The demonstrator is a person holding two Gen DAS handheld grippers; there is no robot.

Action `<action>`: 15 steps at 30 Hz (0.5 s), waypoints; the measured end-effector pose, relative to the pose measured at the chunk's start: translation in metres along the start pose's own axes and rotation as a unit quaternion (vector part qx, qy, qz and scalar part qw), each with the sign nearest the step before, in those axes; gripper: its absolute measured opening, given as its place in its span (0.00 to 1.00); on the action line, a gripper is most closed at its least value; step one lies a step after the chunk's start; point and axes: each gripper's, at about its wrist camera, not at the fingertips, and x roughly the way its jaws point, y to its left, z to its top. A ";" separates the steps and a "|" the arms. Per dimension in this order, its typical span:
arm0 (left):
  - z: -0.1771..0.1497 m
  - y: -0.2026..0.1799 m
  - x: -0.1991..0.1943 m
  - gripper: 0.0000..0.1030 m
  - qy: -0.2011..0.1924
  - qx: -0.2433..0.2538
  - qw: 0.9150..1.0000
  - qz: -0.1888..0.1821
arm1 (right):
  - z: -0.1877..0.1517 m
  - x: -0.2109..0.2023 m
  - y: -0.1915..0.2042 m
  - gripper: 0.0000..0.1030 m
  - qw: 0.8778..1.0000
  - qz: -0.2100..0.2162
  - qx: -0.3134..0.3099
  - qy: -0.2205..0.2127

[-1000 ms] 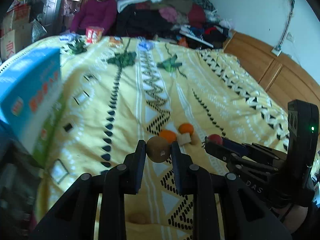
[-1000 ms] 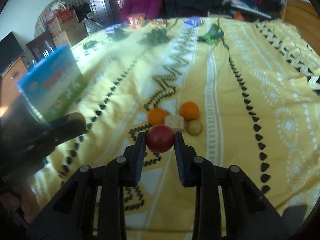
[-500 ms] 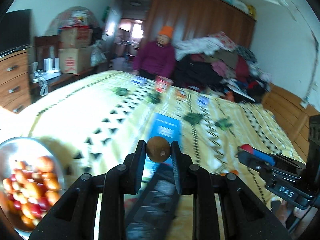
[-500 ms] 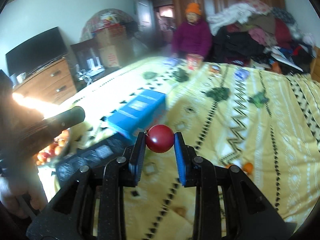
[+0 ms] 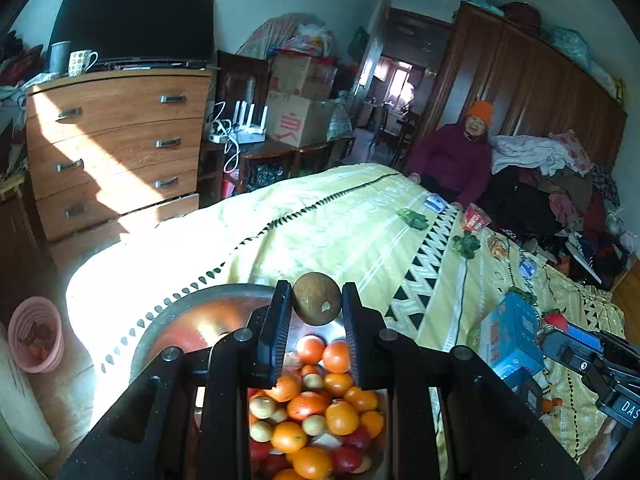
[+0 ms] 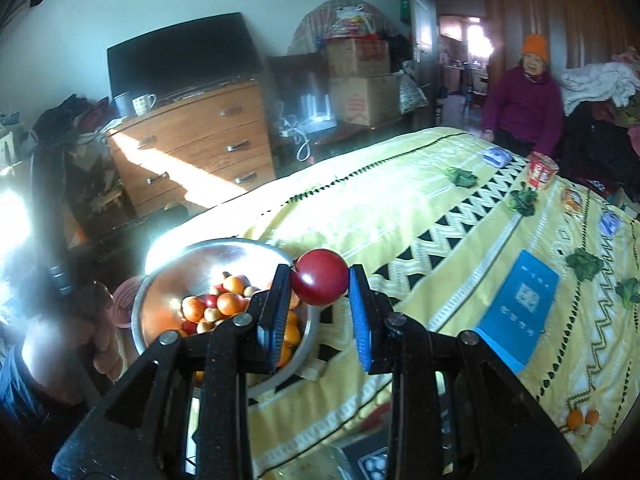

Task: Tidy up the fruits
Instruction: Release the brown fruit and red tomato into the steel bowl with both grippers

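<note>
Left gripper [image 5: 316,300] clamped on a brown round fruit [image 5: 316,299] above the steel bowl [image 5: 188,312] heaped with oranges [image 5: 341,417], right gripper [image 6: 320,284] clamped on a red fruit [image 6: 320,282] beside the bowl's rim, blue box [image 6: 518,306] farther off on the yellow bedspread [image 6: 420,216].

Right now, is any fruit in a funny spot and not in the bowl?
Yes. Two small oranges lie loose on the yellow bedspread, far from the metal bowl where the other fruit is piled. A brown fruit and a red fruit are each held in a gripper.
</note>
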 end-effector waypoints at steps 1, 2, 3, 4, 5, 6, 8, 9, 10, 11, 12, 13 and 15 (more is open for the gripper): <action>-0.004 0.007 0.004 0.24 0.007 -0.002 1.000 0.005 | 0.000 0.011 0.008 0.28 1.000 0.011 -0.003 0.011; -0.008 0.012 0.010 0.24 0.015 -0.004 1.000 0.009 | 0.000 0.023 0.014 0.28 0.999 0.022 -0.004 0.024; -0.013 0.017 0.015 0.24 0.025 -0.006 1.000 0.011 | -0.002 0.036 0.019 0.28 0.999 0.031 -0.006 0.039; -0.018 0.021 0.020 0.24 0.032 -0.008 0.999 0.013 | -0.005 0.045 0.022 0.28 0.998 0.039 -0.006 0.051; -0.023 0.025 0.023 0.24 0.039 -0.010 0.999 0.015 | -0.008 0.053 0.026 0.28 0.997 0.045 -0.007 0.063; -0.028 0.029 0.026 0.24 0.046 -0.012 0.999 0.015 | -0.009 0.062 0.030 0.28 0.996 0.051 -0.007 0.075; -0.036 0.036 0.030 0.24 0.055 -0.017 0.998 0.014 | -0.014 0.076 0.035 0.28 0.994 0.053 -0.013 0.094; -0.040 0.038 0.033 0.24 0.060 -0.019 0.998 0.013 | -0.017 0.081 0.038 0.28 0.993 0.054 -0.016 0.101; -0.043 0.042 0.032 0.24 0.064 -0.019 0.998 0.012 | -0.018 0.084 0.041 0.28 0.993 0.054 -0.018 0.106; -0.047 0.043 0.034 0.24 0.068 -0.018 0.997 0.012 | -0.018 0.087 0.044 0.28 0.992 0.053 -0.020 0.111; -0.049 0.044 0.033 0.24 0.070 -0.018 0.997 0.010 | -0.018 0.090 0.047 0.28 0.992 0.051 -0.022 0.115; -0.051 0.045 0.034 0.24 0.073 -0.017 0.997 0.009 | -0.020 0.093 0.048 0.29 0.992 0.049 -0.024 0.118; -0.054 0.047 0.036 0.24 0.076 -0.017 0.997 0.008 | -0.017 0.096 0.052 0.29 0.991 0.047 -0.027 0.121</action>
